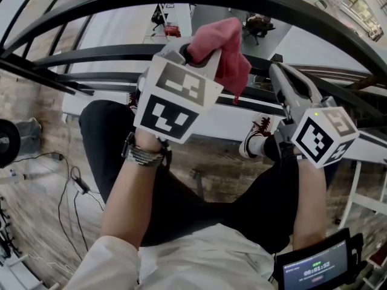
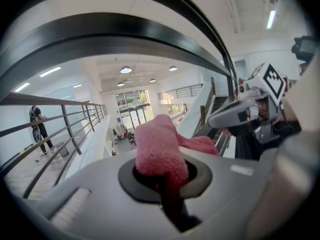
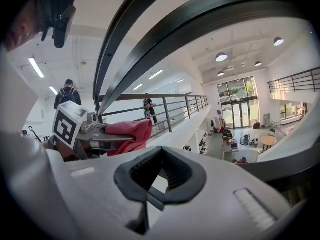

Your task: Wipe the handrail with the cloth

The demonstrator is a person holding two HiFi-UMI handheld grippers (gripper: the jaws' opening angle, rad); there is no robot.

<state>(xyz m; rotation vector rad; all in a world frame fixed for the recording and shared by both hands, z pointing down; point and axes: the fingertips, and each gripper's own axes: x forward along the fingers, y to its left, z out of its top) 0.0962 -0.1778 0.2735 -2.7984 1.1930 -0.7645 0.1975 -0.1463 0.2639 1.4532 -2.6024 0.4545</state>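
Near the crosswise handrail (image 1: 302, 8), cloth (image 1: 225, 50) tip-forward in left hand-held gripper (image 2: 162, 174); right hand-held gripper (image 3: 156, 183) closed, empty.

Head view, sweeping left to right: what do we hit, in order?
Black round object at the left edge → floor cables → left gripper, shut on the pink cloth → right gripper, nothing in its jaws.

Black cables (image 1: 69, 186) lie along the left side of the wooden floor (image 1: 42, 222). A lit display unit (image 1: 315, 266) shows digits.
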